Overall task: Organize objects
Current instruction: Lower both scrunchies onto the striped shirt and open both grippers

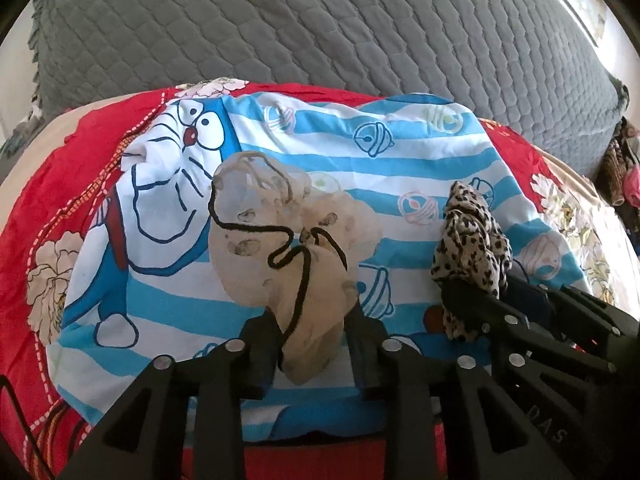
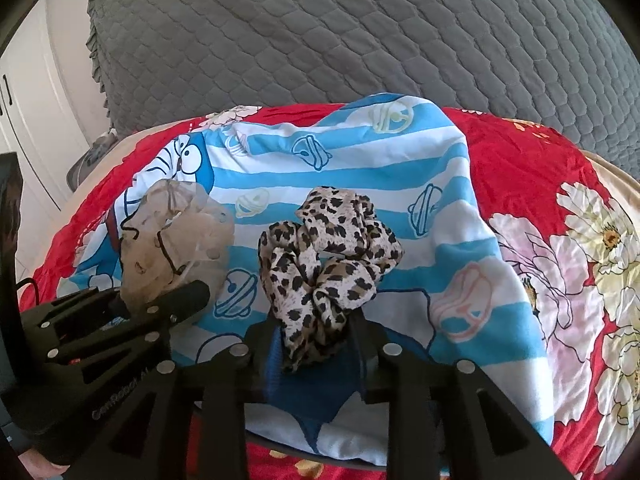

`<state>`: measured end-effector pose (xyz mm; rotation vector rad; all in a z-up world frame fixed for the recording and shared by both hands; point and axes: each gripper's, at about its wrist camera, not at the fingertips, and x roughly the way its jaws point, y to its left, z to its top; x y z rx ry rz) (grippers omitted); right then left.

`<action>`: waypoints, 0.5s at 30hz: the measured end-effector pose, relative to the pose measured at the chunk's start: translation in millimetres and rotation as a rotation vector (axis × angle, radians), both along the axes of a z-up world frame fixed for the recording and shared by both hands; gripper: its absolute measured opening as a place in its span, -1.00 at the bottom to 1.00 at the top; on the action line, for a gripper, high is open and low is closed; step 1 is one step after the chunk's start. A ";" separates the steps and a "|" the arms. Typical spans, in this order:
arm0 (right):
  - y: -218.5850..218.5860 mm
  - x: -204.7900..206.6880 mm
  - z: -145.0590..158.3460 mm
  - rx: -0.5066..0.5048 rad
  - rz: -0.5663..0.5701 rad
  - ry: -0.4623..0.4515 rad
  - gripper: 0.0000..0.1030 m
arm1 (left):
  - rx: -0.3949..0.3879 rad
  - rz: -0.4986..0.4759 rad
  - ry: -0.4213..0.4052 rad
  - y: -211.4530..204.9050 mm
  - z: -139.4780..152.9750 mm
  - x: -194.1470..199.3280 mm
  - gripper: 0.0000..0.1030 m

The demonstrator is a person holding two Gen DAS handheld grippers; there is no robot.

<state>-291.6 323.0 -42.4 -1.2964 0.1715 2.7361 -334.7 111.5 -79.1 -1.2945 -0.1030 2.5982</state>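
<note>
each scrunchie lies on the striped cartoon cloth, one end between parted jaws: sheer beige scrunchie at the left gripper, leopard scrunchie at the right gripper, neither pinched.

Striped cloth lies bare beyond and between the sheer scrunchie and leopard scrunchie; grey quilt rises at the far side.
</note>
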 end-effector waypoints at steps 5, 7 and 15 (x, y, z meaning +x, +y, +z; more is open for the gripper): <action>0.7 1.0 2.6 -0.009 0.000 0.001 -0.25 | -0.006 0.013 0.011 -5.0 6.8 4.4 -0.03; 0.7 1.6 4.0 -0.009 0.001 0.005 -0.18 | -0.007 0.023 0.018 -9.2 10.5 6.7 0.02; -0.8 5.8 10.7 0.009 -0.002 0.028 0.02 | -0.009 0.042 0.026 -19.9 13.1 14.2 0.20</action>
